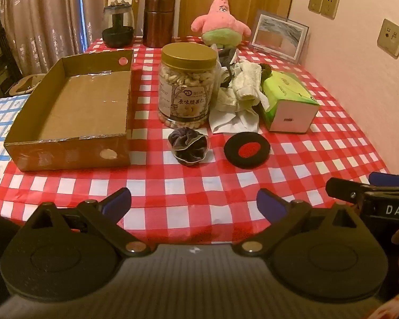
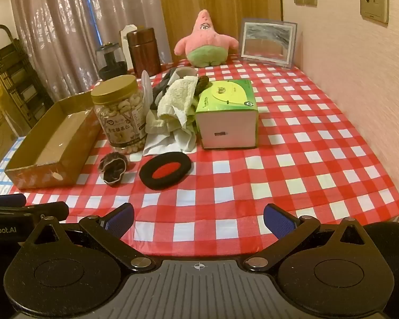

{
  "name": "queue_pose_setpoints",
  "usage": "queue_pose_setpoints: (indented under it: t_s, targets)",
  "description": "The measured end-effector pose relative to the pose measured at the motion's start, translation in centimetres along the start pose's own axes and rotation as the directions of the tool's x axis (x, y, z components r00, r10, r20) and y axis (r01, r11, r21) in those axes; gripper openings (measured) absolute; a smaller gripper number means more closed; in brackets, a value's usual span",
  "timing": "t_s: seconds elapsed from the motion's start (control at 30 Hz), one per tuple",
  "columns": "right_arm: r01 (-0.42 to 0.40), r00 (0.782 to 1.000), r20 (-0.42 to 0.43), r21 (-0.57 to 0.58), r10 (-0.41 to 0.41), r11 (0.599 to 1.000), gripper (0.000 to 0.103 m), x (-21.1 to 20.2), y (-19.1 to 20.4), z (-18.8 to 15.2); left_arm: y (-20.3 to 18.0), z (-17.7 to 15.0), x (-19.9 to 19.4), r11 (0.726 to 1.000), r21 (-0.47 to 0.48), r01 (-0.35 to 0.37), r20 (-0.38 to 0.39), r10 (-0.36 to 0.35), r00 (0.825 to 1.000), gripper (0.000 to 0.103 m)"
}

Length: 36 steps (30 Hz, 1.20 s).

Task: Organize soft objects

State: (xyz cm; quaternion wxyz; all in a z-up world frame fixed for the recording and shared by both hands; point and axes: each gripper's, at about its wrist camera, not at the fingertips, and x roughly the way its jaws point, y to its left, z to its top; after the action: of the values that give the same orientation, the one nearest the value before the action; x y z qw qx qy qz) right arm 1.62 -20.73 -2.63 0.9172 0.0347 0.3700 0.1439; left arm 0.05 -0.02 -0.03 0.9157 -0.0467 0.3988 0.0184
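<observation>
Both tools, left (image 1: 193, 203) and right (image 2: 198, 219), hover with jaws apart. Velvet scrunchie (image 1: 188, 146): light, compressible, likely best pinched across its bunched folds.

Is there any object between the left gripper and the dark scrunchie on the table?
Nothing visible: only bare checkered tablecloth lies between the open left gripper and the dark scrunchie. The nut jar stands behind the scrunchie.
</observation>
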Motion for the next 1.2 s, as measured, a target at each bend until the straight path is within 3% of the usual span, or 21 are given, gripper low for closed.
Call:
queue_pose_setpoints:
  t_s: [1.2]
  targets:
    - [0.001,1.000,0.004,-0.001,-0.001,1.000,0.102,-0.12,-0.01,0.00,-0.07,-0.22,-0.07,1.000,0.007,-0.001,0.004,0.001,1.000,0.099]
